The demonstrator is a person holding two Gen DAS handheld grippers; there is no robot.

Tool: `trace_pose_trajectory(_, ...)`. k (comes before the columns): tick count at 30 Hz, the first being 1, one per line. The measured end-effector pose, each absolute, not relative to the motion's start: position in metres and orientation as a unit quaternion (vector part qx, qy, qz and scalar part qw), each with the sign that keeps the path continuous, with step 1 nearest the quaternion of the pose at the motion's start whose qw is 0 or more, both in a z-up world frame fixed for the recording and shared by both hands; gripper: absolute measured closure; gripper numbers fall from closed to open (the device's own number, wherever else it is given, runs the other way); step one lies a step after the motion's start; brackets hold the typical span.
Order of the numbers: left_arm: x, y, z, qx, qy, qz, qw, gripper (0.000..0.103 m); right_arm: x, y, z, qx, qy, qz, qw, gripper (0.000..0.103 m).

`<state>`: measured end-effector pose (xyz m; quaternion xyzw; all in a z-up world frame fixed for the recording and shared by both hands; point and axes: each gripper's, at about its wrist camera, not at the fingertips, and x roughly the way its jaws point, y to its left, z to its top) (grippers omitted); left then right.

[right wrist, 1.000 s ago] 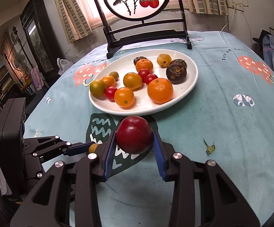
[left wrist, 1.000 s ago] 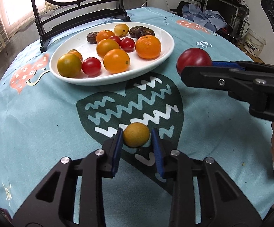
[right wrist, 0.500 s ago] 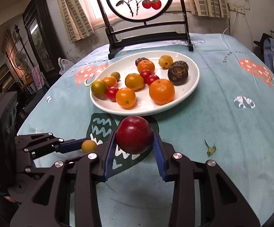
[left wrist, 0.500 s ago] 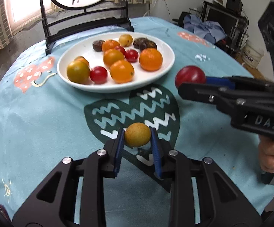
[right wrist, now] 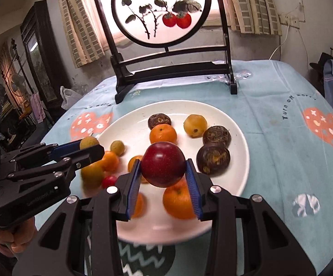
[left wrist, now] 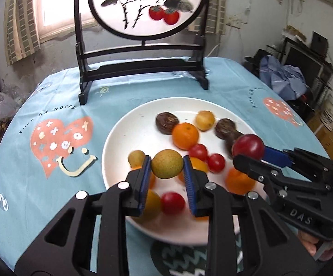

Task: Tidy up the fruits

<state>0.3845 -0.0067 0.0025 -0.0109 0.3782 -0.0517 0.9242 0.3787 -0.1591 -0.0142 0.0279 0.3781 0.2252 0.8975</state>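
My left gripper (left wrist: 167, 168) is shut on a small yellow-brown fruit (left wrist: 167, 167) and holds it above the white plate (left wrist: 120, 138); it also shows in the right wrist view (right wrist: 89, 146). My right gripper (right wrist: 163, 165) is shut on a dark red plum (right wrist: 163, 163), held above the plate (right wrist: 237, 138); it shows in the left wrist view (left wrist: 248, 150) too. The plate holds several oranges, cherry tomatoes, yellow fruits and dark brown fruits.
A black wooden stand with a round painted screen (left wrist: 143, 7) stands behind the plate on the blue patterned tablecloth (left wrist: 51, 119). Cluttered furniture and clothes lie off the table's right side (left wrist: 286, 78). A cabinet stands at the left (right wrist: 37, 53).
Both grippers have moved forward from the near side of the table to above the plate, each still holding its fruit.
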Motion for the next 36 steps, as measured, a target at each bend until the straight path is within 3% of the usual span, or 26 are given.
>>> trace_pose_trajectory(3, 0.396, -0.001, -0.003, -0.012, 0.387, -0.029, 0.922, 0.071, 0.389, -0.158, -0.020, 0.032, 0.384, 0.224, 0.895, 0.059)
trace_pose_trajectory(4, 0.396, 0.000, -0.003, -0.009, 0.384, -0.022, 0.923, 0.055, 0.389, -0.159, -0.020, 0.037, 0.386, 0.226, 0.894, 0.055)
trace_pose_trajectory(5, 0.394, 0.000, -0.002, -0.003, 0.378, -0.009, 0.926, 0.036, 0.387, -0.161, -0.019, 0.041, 0.386, 0.226, 0.893, 0.044)
trace_pose_trajectory(6, 0.390, 0.001, 0.000, 0.005, 0.369, 0.007, 0.930, 0.029, 0.384, -0.161, -0.017, 0.041, 0.383, 0.222, 0.896, 0.038)
trace_pose_trajectory(10, 0.368, 0.001, 0.012, 0.026, 0.350, 0.031, 0.936, 0.013, 0.362, -0.162, -0.004, 0.006, 0.371, 0.224, 0.901, 0.034)
trace_pose_trajectory(12, 0.348, 0.002, 0.019, 0.027, 0.344, 0.034, 0.938, 0.010, 0.344, -0.166, 0.002, -0.006, 0.365, 0.227, 0.903, 0.022)
trace_pose_trajectory(13, 0.338, 0.003, 0.022, 0.026, 0.341, 0.034, 0.939, 0.007, 0.333, -0.168, 0.004, -0.008, 0.359, 0.230, 0.904, 0.006)
trace_pose_trajectory(14, 0.325, 0.005, 0.025, 0.021, 0.338, 0.032, 0.940, 0.003, 0.318, -0.173, 0.007, -0.007, 0.348, 0.236, 0.907, 0.001)
trace_pose_trajectory(26, 0.222, 0.012, -0.018, -0.027, 0.380, 0.013, 0.924, 0.002, 0.198, -0.195, -0.017, -0.078, 0.309, 0.258, 0.912, 0.001)
trace_pose_trajectory(36, 0.213, 0.009, -0.022, -0.003, 0.372, 0.034, 0.928, 0.002, 0.194, -0.202, -0.022, -0.074, 0.321, 0.253, 0.910, 0.001)
